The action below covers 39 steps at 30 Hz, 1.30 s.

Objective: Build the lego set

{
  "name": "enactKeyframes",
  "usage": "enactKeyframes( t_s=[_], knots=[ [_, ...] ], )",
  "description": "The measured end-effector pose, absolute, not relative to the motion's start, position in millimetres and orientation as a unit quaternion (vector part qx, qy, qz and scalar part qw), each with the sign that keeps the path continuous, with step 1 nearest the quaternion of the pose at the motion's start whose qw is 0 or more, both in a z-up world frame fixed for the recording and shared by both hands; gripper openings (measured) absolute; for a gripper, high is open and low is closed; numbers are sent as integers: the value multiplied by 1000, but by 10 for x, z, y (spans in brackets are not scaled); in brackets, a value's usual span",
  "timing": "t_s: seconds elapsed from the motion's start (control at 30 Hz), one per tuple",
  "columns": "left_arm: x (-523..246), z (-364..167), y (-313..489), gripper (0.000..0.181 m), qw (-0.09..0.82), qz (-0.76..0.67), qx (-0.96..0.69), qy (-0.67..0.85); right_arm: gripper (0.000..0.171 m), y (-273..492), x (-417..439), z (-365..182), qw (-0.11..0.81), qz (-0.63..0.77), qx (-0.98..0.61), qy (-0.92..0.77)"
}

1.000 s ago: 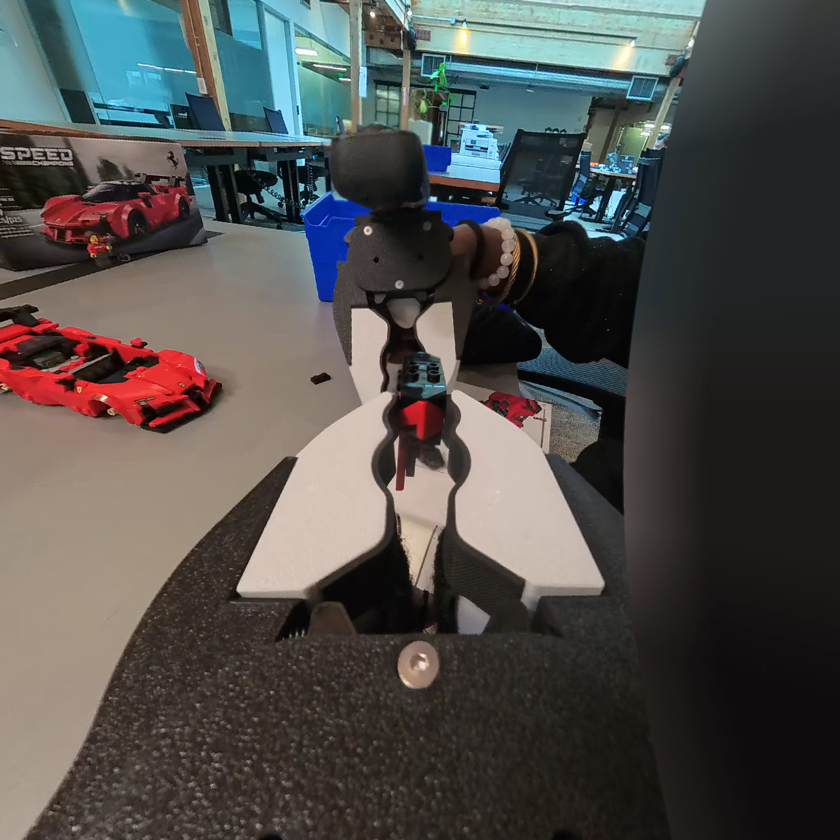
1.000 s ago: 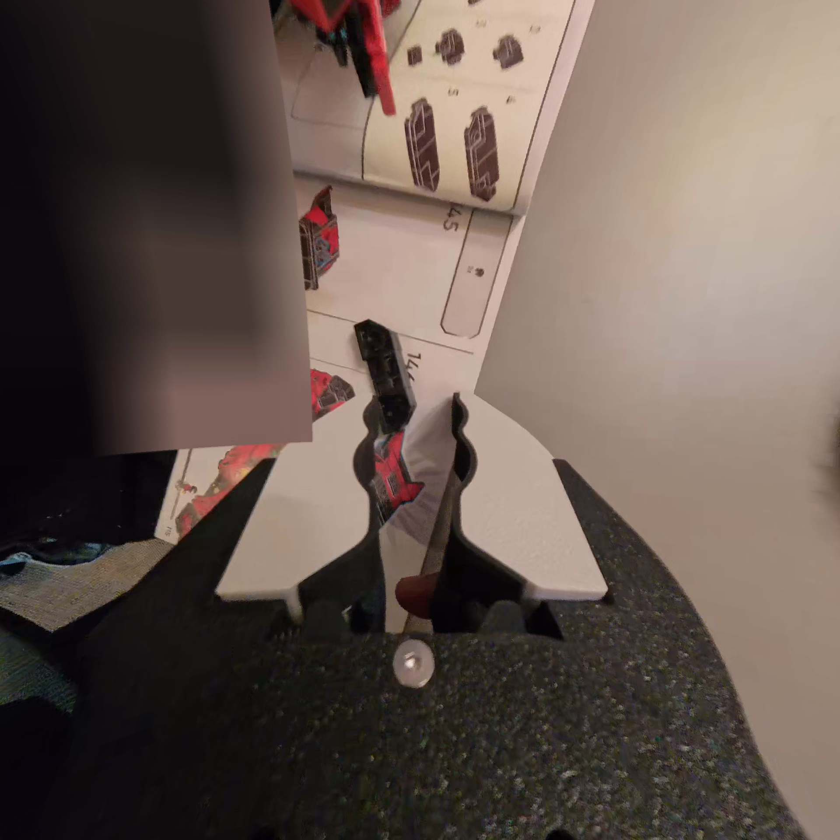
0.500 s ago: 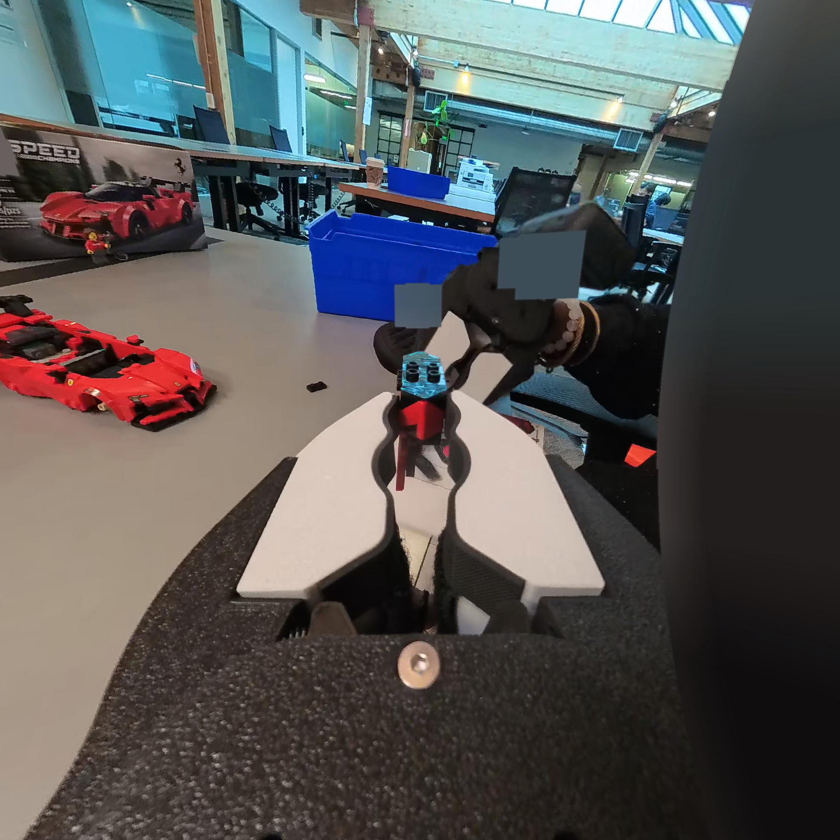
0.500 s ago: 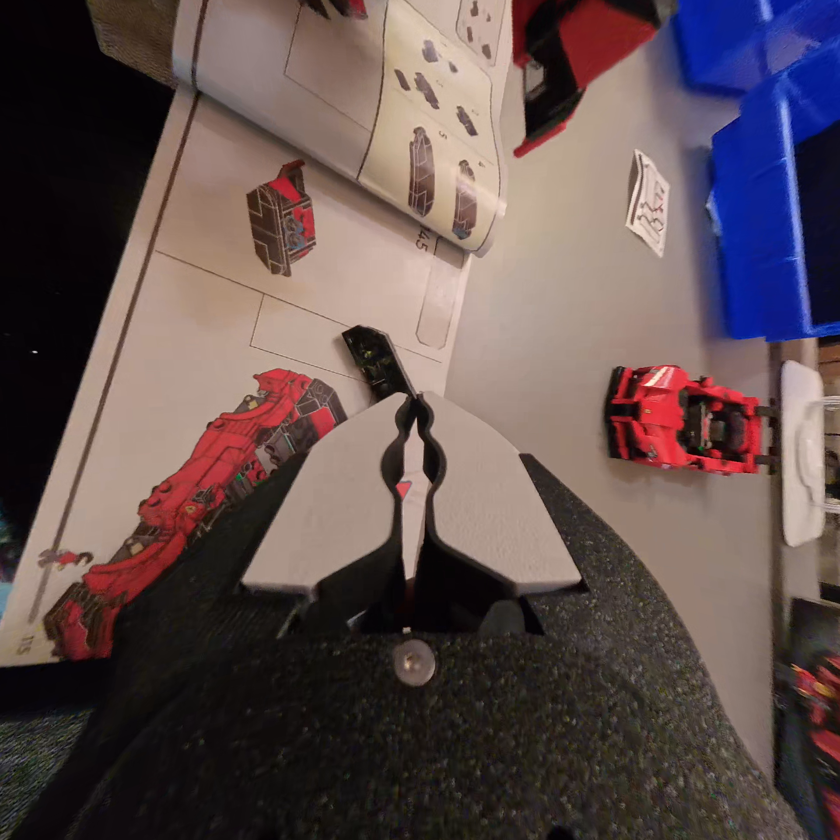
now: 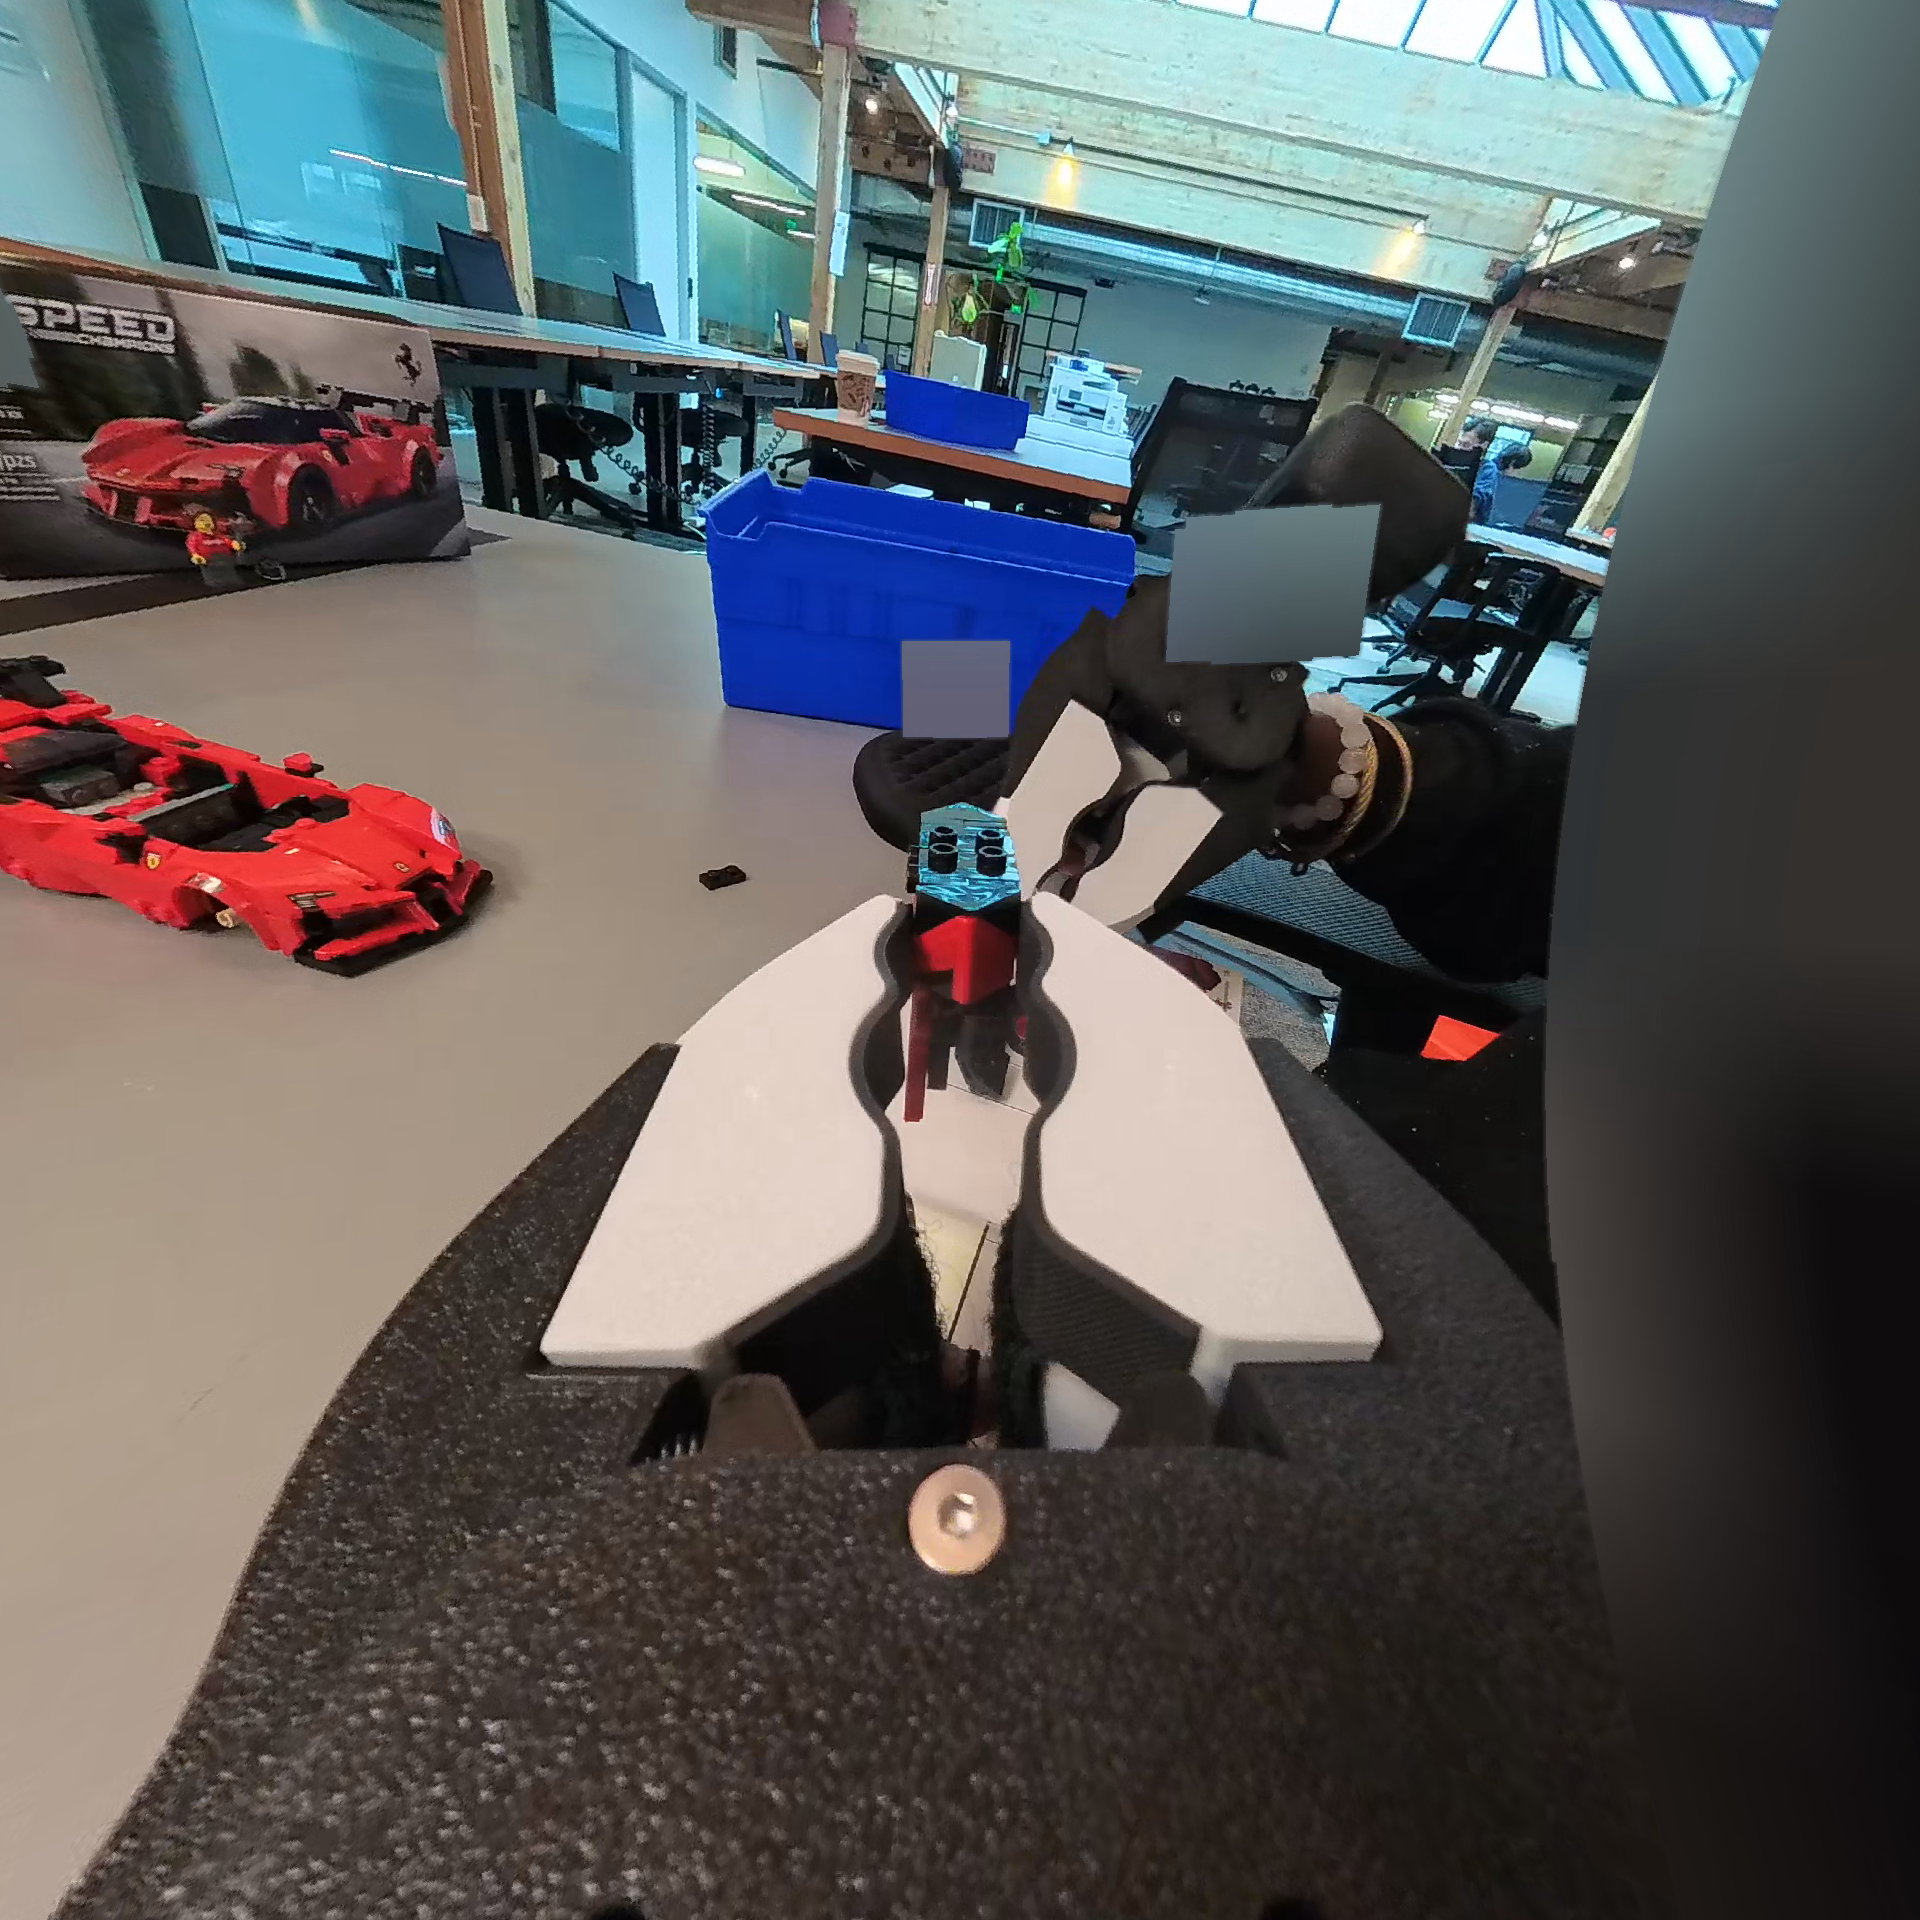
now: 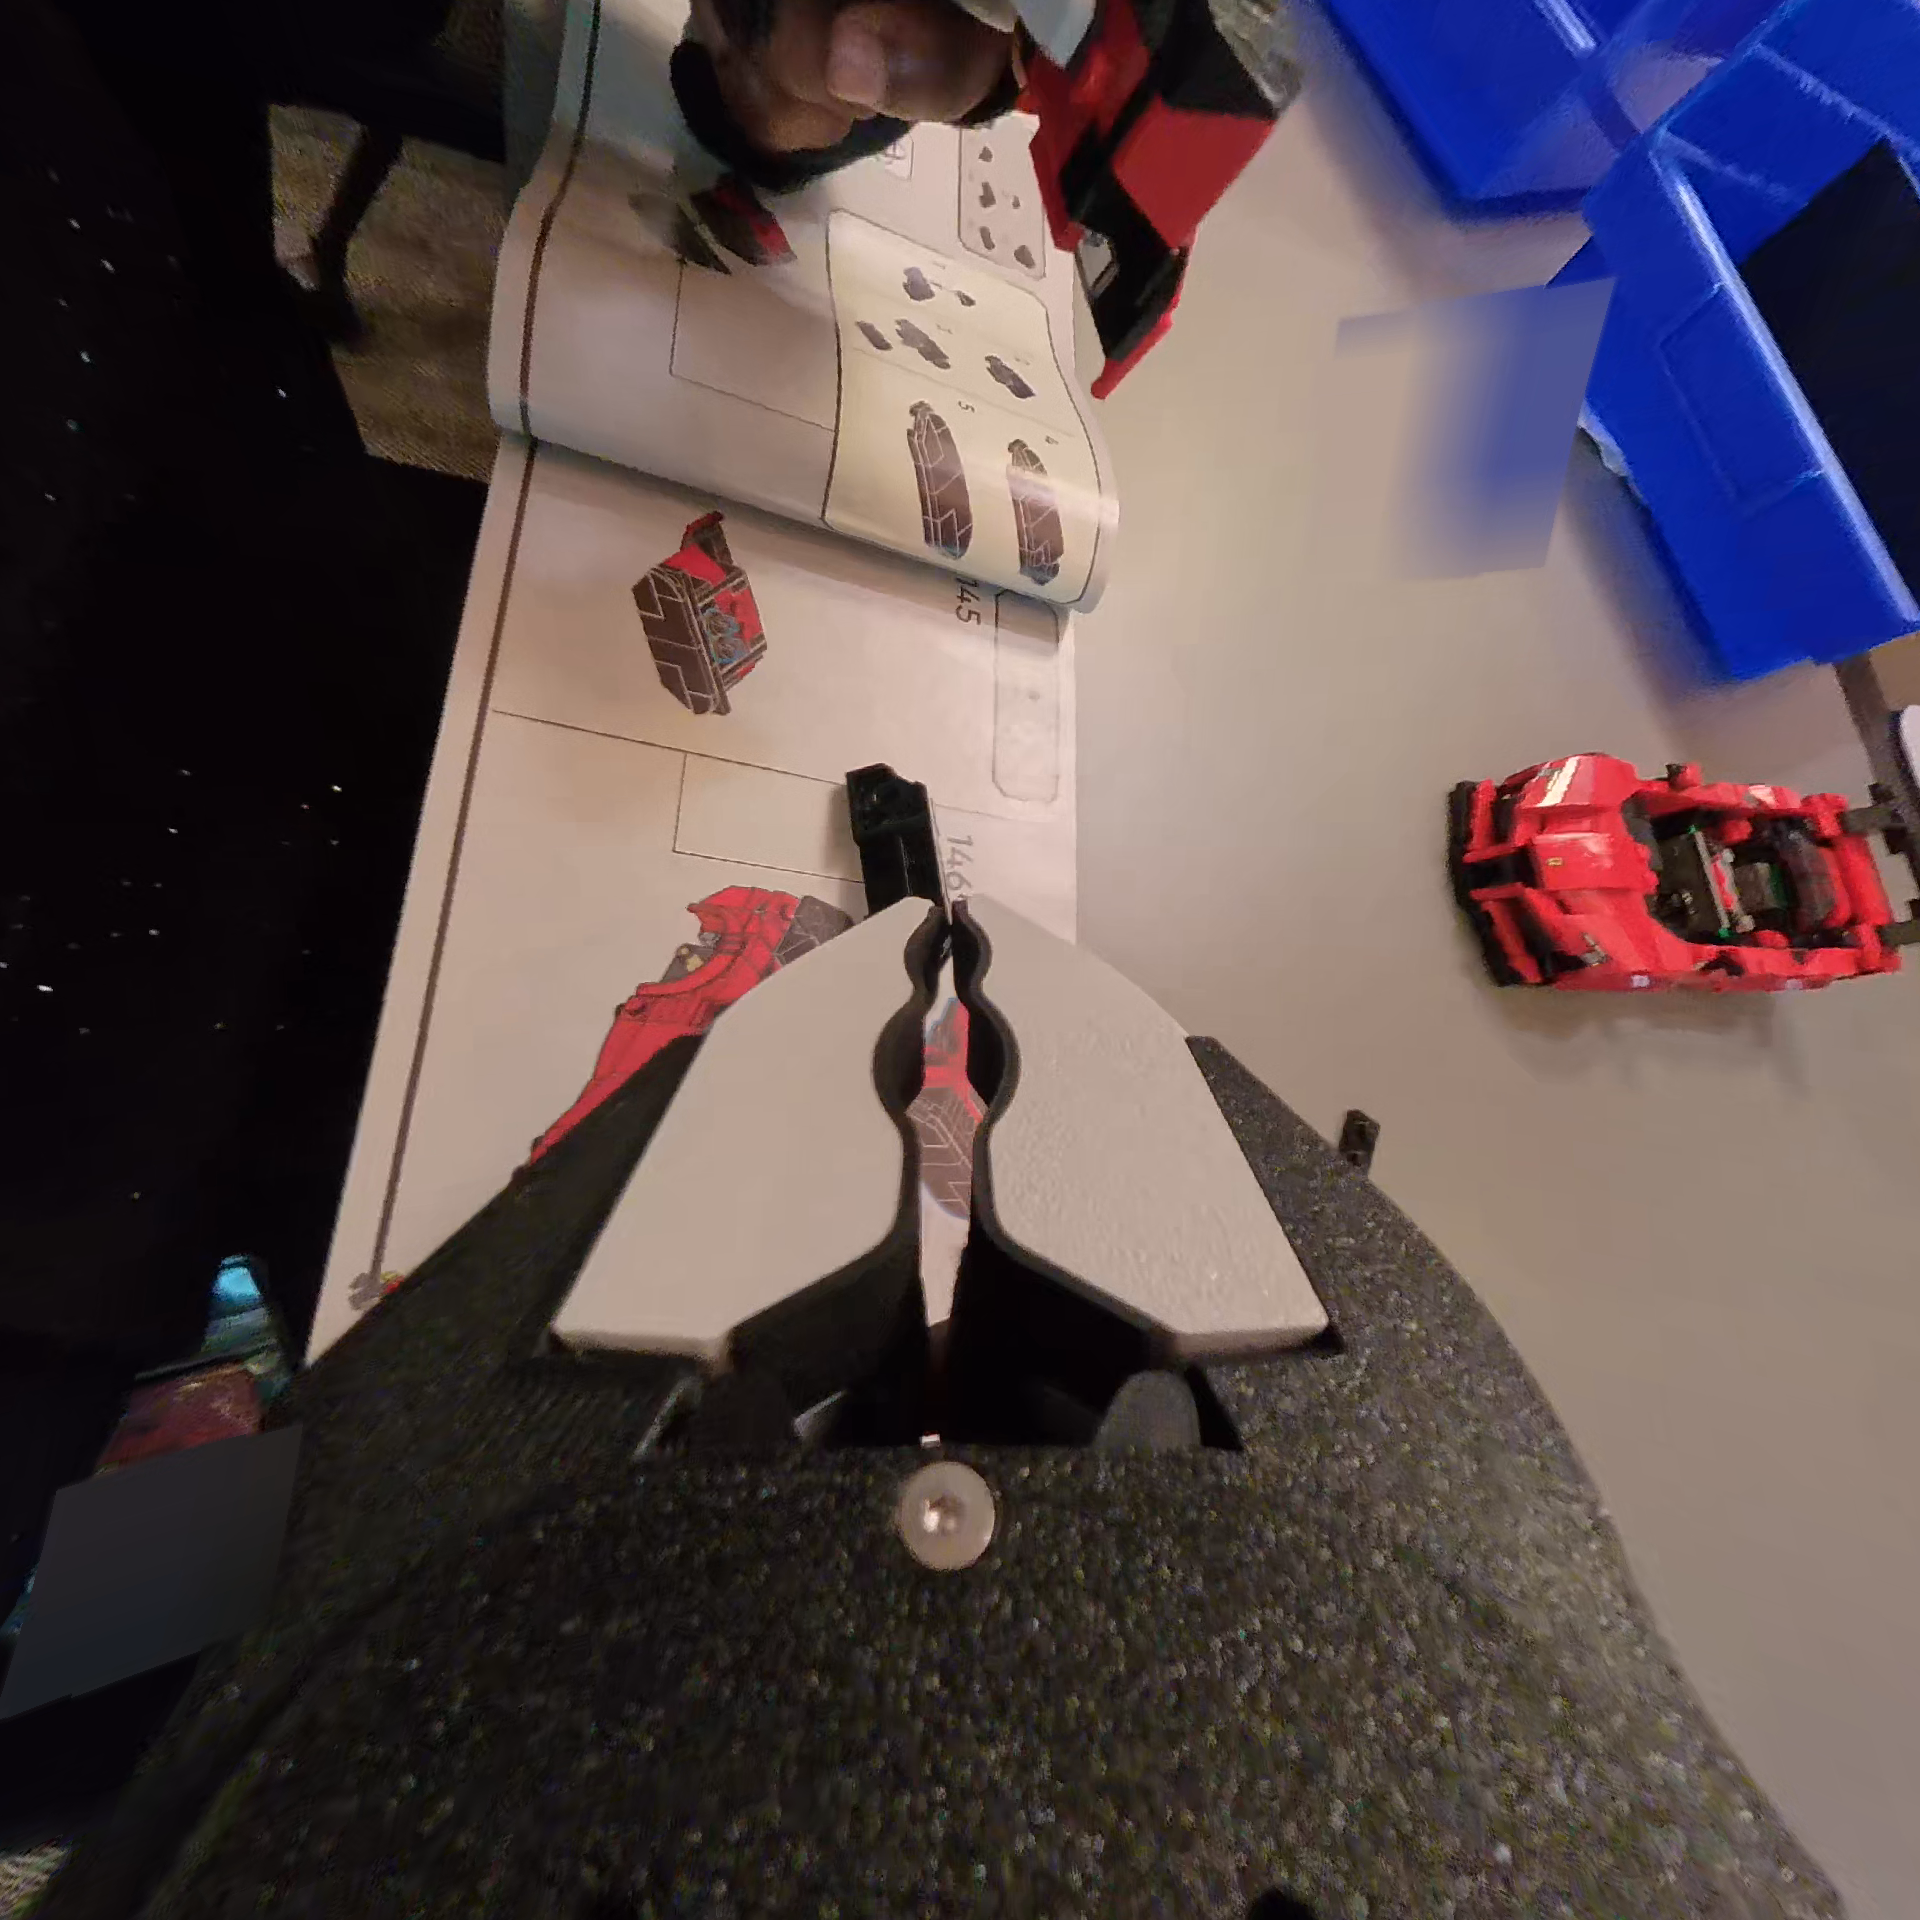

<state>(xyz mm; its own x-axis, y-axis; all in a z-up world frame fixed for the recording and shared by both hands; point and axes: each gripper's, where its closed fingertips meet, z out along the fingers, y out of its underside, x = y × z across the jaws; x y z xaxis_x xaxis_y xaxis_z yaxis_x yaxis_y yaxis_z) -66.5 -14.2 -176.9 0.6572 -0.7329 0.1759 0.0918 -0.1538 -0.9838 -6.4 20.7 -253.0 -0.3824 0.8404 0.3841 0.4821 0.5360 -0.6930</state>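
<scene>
The left tool (image 5: 966, 925) clamps a red-black brick assembly (image 5: 964, 914); the right tool (image 6: 948, 920) pinches a black piece (image 6: 891, 847) above the printed manual (image 6: 810, 665).

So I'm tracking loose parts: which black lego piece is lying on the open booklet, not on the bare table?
The longer black piece, just past the right gripper tips, lies on the booklet. The tiny black piece sits on the bare table.

Bare table (image 5: 582, 748) between car (image 5: 223, 842) and bin (image 5: 914, 613)
</scene>
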Motion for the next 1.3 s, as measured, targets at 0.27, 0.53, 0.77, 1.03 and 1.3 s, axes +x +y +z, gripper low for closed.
enactKeyframes(
  t_s=[0.27,0.53,0.77,1.03,1.3],
  knots=[
    [-655,-1783,-139,19,601,-342,-682,237,6,204,-14,-2590,327,267,-457,-783],
    [-642,-1791,-146,19,598,-345,-682,241,22,214,65,-2678,204,300,-535,-763],
    [-637,-1793,-154,19,596,-348,-681,243,24,188,53,-2734,155,312,-540,-766],
    [-648,-1791,-149,19,596,-353,-681,238,16,257,47,-2720,237,260,-520,-778],
    [-713,-1748,-129,19,611,-352,-675,219,17,445,68,-2598,382,115,-469,-788]
  ],
)
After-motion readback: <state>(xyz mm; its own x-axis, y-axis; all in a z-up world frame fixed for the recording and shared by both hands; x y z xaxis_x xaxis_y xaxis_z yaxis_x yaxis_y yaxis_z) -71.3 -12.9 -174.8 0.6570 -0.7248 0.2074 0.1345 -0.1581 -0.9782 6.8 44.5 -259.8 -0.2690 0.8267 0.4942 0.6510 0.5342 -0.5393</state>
